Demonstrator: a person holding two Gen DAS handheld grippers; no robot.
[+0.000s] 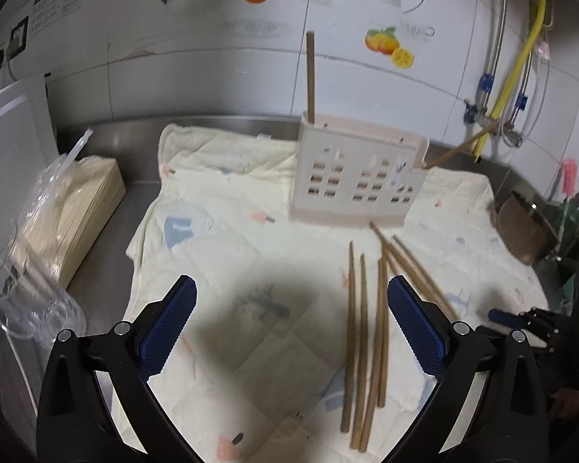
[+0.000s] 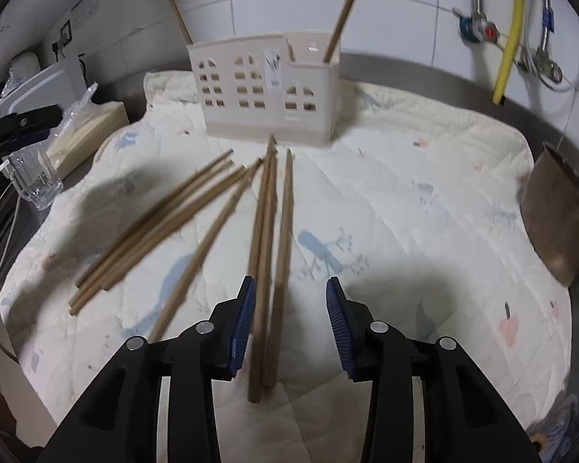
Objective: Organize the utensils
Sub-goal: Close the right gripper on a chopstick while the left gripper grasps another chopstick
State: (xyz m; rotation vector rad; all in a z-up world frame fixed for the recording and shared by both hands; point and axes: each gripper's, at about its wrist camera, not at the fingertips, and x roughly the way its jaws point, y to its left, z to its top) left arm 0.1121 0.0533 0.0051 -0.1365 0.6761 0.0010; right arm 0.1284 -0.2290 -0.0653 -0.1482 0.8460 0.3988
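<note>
Several wooden chopsticks [image 2: 266,231] lie loose on a pale quilted cloth [image 2: 424,200]; they show in the left wrist view [image 1: 363,332] too. A beige utensil holder [image 2: 268,88] stands behind them, also in the left wrist view [image 1: 357,177], with one chopstick upright at each end [image 2: 343,19] [image 1: 310,73]. My right gripper [image 2: 289,328] is open just above the cloth, its jaws astride the near ends of two or three chopsticks. My left gripper [image 1: 291,328] is open and empty over the cloth, left of the chopsticks.
A clear glass [image 2: 38,181] and a bagged beige stack [image 1: 77,208] sit left of the cloth. A metal bowl [image 2: 559,220] stands at the right edge. Pipes and a yellow hose [image 2: 509,27] run down the tiled wall.
</note>
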